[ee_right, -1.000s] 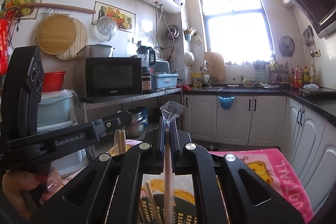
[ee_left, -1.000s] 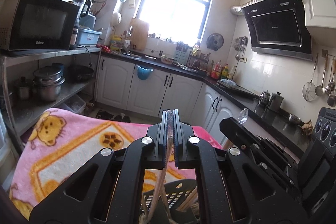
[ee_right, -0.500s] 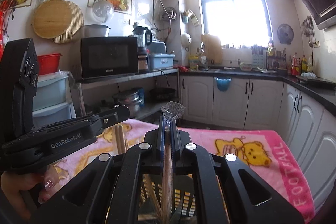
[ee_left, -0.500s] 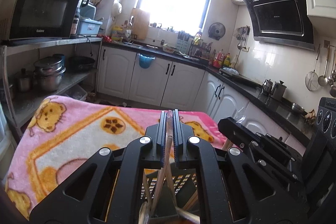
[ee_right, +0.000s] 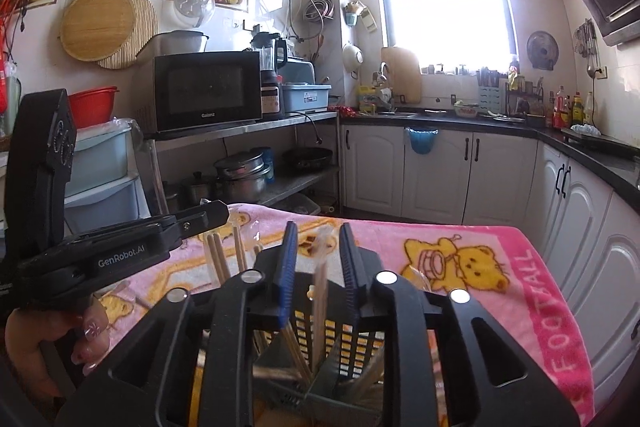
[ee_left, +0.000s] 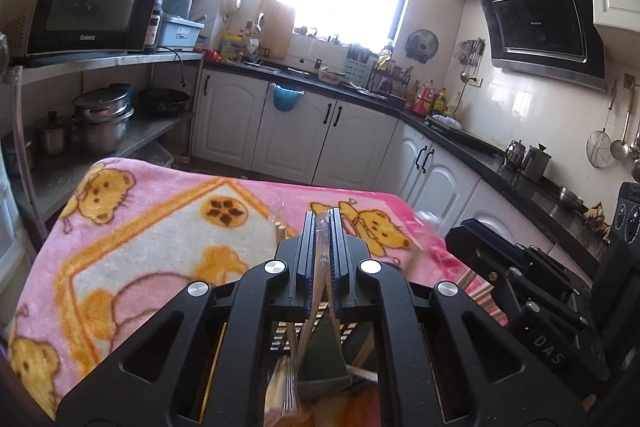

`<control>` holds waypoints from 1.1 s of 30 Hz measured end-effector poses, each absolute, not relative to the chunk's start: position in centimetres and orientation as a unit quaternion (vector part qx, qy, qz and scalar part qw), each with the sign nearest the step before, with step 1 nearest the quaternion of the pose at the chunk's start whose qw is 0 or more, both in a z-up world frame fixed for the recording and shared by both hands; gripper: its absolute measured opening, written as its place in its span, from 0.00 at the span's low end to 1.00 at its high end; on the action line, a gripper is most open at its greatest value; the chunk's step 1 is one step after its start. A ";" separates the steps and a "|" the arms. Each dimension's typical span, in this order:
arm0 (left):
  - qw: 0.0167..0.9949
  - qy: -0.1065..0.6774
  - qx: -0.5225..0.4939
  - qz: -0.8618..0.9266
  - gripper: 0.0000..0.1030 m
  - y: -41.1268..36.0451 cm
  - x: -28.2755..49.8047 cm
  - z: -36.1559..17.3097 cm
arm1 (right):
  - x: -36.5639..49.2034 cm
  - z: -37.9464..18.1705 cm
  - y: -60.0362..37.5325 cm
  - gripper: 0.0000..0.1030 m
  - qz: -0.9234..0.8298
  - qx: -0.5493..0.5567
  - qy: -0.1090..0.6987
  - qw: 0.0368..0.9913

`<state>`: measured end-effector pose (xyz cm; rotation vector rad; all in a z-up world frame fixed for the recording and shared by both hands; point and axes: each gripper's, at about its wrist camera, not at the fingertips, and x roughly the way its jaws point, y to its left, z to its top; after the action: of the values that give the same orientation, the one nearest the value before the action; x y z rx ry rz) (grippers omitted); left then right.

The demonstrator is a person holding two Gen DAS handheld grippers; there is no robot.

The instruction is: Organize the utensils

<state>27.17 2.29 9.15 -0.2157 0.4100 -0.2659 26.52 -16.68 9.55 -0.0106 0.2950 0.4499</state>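
Your right gripper [ee_right: 318, 259] has opened since half a second ago: the blue-padded fingers were pinched on a wrapped pair of chopsticks [ee_right: 320, 291], now they stand well apart and the pair stands loose between them, lower end down in the black slotted basket [ee_right: 360, 343]. Your left gripper [ee_left: 321, 251] hasn't changed: fingers pressed together on another wrapped pair of chopsticks [ee_left: 316, 291], clear wrapper poking out past the tips, sticks running down toward the same basket below. Both views have dipped lower over the table. More loose chopsticks [ee_right: 298, 355] lean inside the basket compartments; which compartment the released pair is in, can't tell. Basket sits on a pink bear-print blanket [ee_left: 152, 239]. From the right view your left hand [ee_right: 48, 351] grips the left tool's handle, just beside the basket. Beyond: microwave [ee_right: 208, 89] on a steel shelf, white cabinets [ee_right: 440, 171], window.
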 end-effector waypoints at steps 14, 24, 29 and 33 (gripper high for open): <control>0.964 0.216 -0.103 -0.113 0.44 2.9 24.5 10.1 | 24.2 9.2 -18.7 0.35 0.211 0.005 0.173 0.962; 0.961 0.223 -0.114 -0.116 0.68 3.3 21.7 10.0 | 21.9 9.1 -19.8 0.46 0.204 0.014 0.184 0.961; 0.961 0.226 -0.104 -0.116 0.79 3.1 20.4 9.9 | 20.8 8.8 -20.1 0.51 0.204 0.017 0.190 0.960; 0.961 0.232 -0.098 -0.113 0.86 3.1 19.3 9.5 | 19.7 8.5 -20.1 0.54 0.206 0.010 0.193 0.959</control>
<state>19.30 3.12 9.49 -0.1979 0.4703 -0.2283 19.73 -20.12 8.54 0.0211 0.3906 0.4173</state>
